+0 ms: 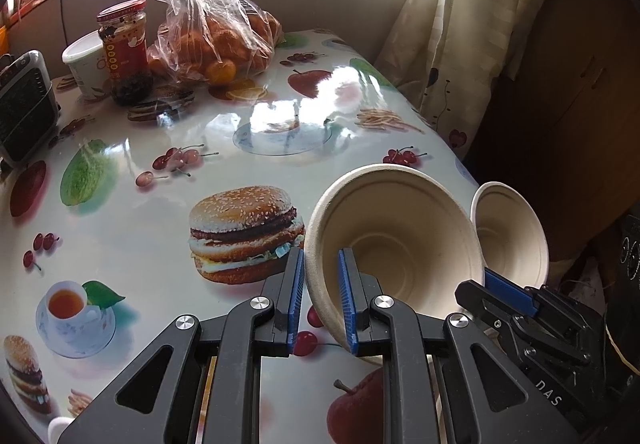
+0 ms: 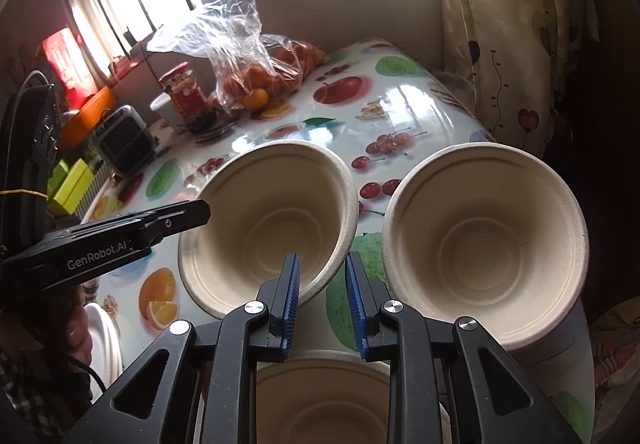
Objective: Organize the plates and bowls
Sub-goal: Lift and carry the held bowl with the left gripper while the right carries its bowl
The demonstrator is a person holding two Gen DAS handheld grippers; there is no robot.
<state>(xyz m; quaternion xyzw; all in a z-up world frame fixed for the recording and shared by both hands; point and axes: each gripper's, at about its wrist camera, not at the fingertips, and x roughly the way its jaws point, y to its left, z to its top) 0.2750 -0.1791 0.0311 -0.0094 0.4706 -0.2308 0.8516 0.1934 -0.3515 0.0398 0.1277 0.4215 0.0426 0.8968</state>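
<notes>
**Two grippers and the paper bowls**

Left wrist view: the left gripper [image 1: 321, 296] pinches the rim of a tilted bowl [image 1: 394, 240], one blue ribbed finger inside and one outside. The bowl is round, pale and rough like pressed paper. It is near the right edge of the shiny table [image 1: 160, 180]. A second bowl [image 1: 510, 234] sits beside it, with the right gripper [image 1: 506, 290] at its rim.

Right wrist view: the right gripper [image 2: 323, 296] is partly open, and I cannot tell if it grips anything. The left bowl [image 2: 268, 220] has the left gripper [image 2: 192, 214] at its rim. The other bowl [image 2: 486, 244] is at the table's right edge. A third bowl [image 2: 320, 400] shows below the fingers.
</notes>
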